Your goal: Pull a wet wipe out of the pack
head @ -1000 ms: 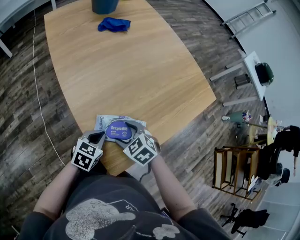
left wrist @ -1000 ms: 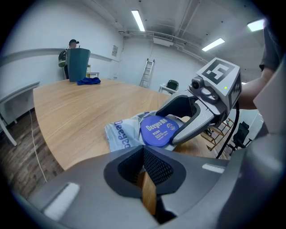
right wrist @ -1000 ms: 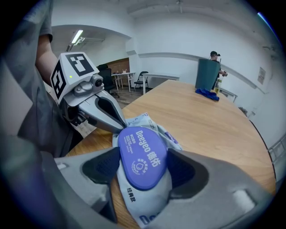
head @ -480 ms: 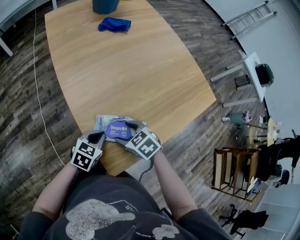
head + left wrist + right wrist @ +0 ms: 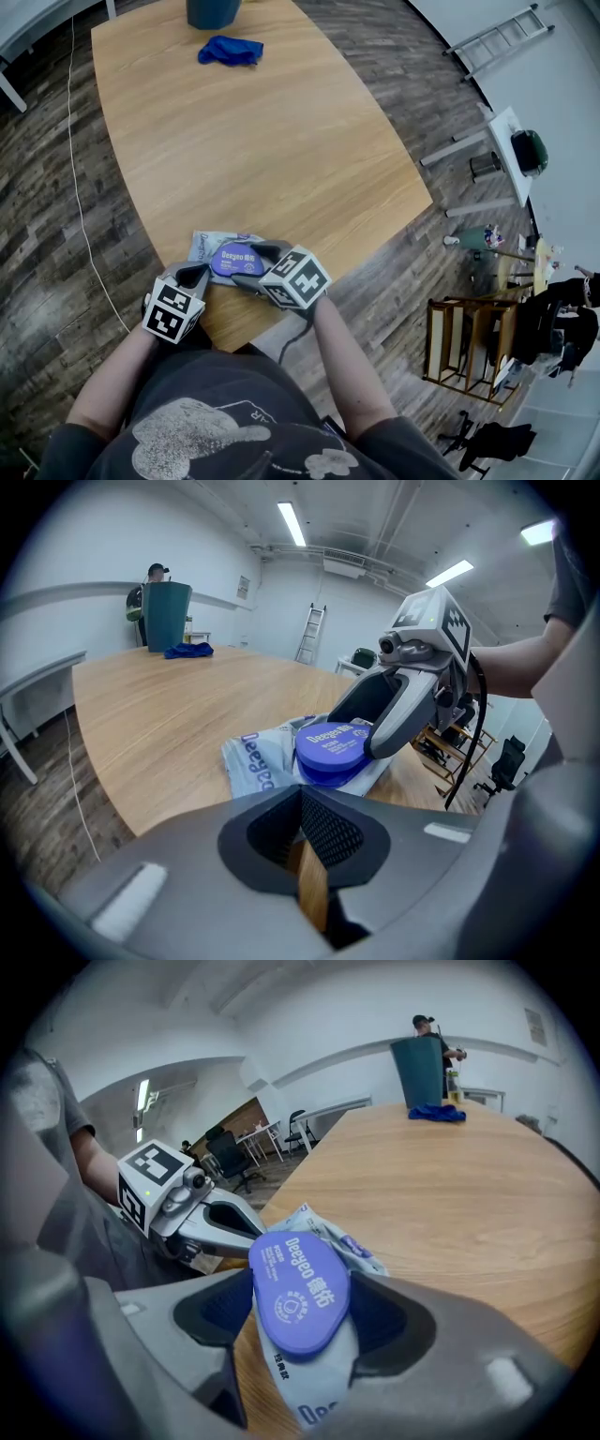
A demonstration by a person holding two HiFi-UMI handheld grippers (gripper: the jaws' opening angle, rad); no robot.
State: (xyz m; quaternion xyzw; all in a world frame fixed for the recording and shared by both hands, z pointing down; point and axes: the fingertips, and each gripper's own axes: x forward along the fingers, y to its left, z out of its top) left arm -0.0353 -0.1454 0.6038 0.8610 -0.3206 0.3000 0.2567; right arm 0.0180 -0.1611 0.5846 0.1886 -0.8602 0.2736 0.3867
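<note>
The pale wet wipe pack [image 5: 208, 246] lies flat at the near edge of the wooden table [image 5: 244, 141], its round blue lid [image 5: 234, 257] facing up. My right gripper [image 5: 251, 267] reaches in from the pack's right. In the right gripper view its jaws stand on either side of the blue lid [image 5: 298, 1290] and its pads touch both sides. My left gripper [image 5: 199, 274] rests at the pack's near left corner. In the left gripper view that gripper [image 5: 302, 803] is shut with nothing between its jaws, and the pack [image 5: 258, 761] lies just beyond its tips.
A crumpled blue cloth [image 5: 230, 50] and a dark teal bin [image 5: 211, 11] sit at the table's far end. The table's near edge runs right under both grippers. A wooden rack [image 5: 469, 342] stands on the floor at right, and a person [image 5: 155, 574] stands behind the bin.
The right gripper has rolled about its own axis, so its marker cube shows another face. The left gripper and the pack have kept their places.
</note>
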